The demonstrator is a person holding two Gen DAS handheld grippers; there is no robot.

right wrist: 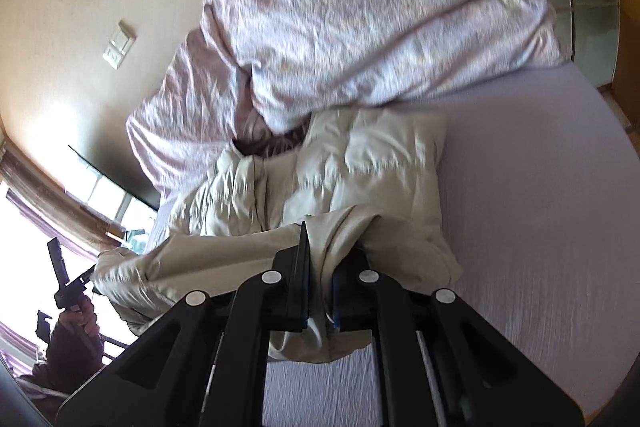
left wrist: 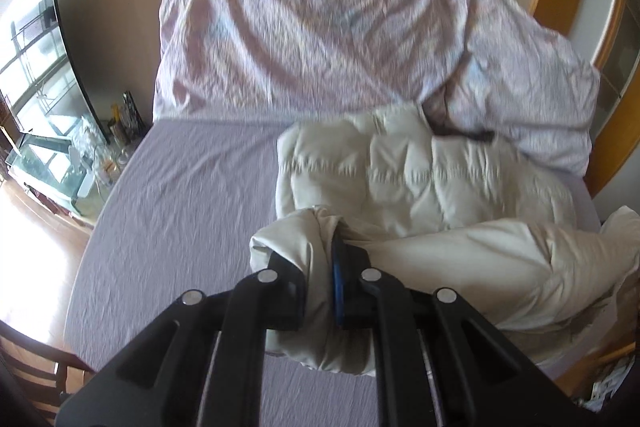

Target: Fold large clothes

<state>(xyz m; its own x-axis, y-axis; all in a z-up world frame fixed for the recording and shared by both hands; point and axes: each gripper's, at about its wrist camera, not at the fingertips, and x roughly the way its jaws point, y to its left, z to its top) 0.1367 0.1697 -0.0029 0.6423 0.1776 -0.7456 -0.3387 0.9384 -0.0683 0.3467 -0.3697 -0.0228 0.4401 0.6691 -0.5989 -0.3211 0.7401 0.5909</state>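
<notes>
Between the fingers of the left gripper [left wrist: 320,279], closed tight, a thick bunch of the cream puffer jacket [left wrist: 400,171] is pinched; the right gripper [right wrist: 320,279] is likewise clamped on a fold of the same jacket [right wrist: 360,167]. Both hold the garment's near end, lifted a little off the lavender bed sheet [left wrist: 180,195], and the cloth sags between them in a rounded roll. From the fingers the quilted body stretches away toward the head of the bed, its long axis running from the foot edge up to the rumpled pink-and-white duvet [left wrist: 300,39], which its dark-lined collar end touches. The jacket lies toward the right half of the mattress as the left camera sees it, with bare sheet wide open on its left. Neither hand looks nearer than the other; they grip the lifted end side by side. I judge the coming move to be carrying this held end forward over the body toward the collar. The duvet heaped at the head edge is the one thing in the way. A cluttered bedside table [left wrist: 100,155] stands well apart, off the bed's left edge.
</notes>
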